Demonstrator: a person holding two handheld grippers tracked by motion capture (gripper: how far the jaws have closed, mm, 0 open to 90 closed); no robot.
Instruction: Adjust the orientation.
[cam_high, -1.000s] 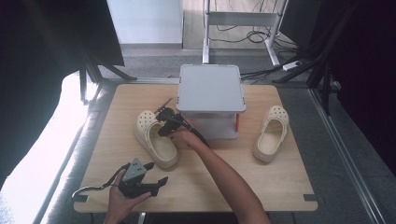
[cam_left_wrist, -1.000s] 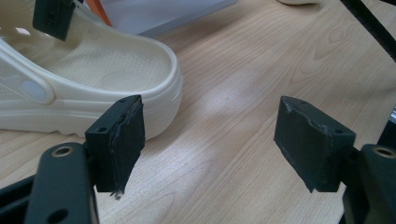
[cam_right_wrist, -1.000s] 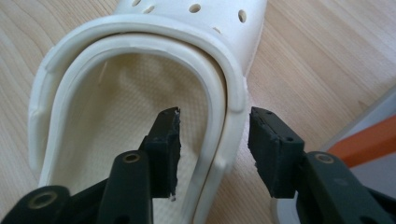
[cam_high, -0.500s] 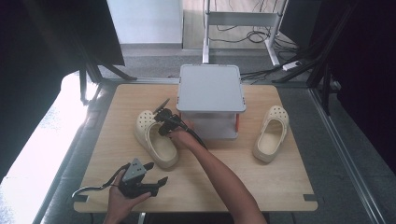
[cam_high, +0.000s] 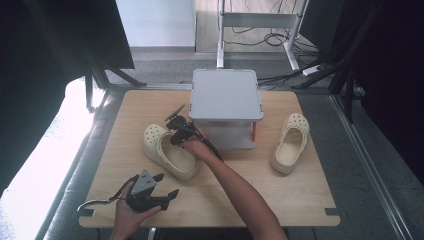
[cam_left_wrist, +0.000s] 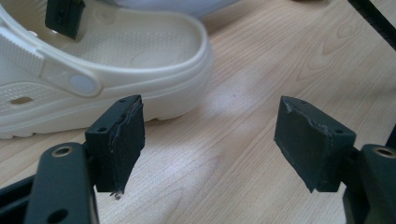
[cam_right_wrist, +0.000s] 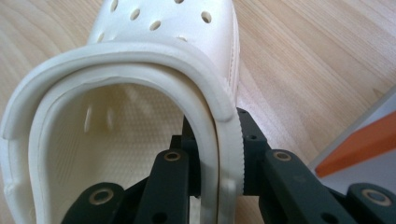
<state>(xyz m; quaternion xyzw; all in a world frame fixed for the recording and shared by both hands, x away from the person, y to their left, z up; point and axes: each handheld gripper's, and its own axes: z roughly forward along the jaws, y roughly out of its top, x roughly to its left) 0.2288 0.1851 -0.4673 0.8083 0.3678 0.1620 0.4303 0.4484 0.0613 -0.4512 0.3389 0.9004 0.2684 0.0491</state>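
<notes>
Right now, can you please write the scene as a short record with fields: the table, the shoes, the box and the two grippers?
table: wooden table
left shoe: cream clog, beside the box
right shoe: second cream clog, lying apart on the other side of the box
box: grey box at the middle back
right gripper: right gripper, jaws have just been closing, now clamped on the side wall of the cream clog
left gripper: left gripper, jaws apart, nothing between them, near the table's front edge

Blk grippers (cam_high: 172, 131), bare forearms
</notes>
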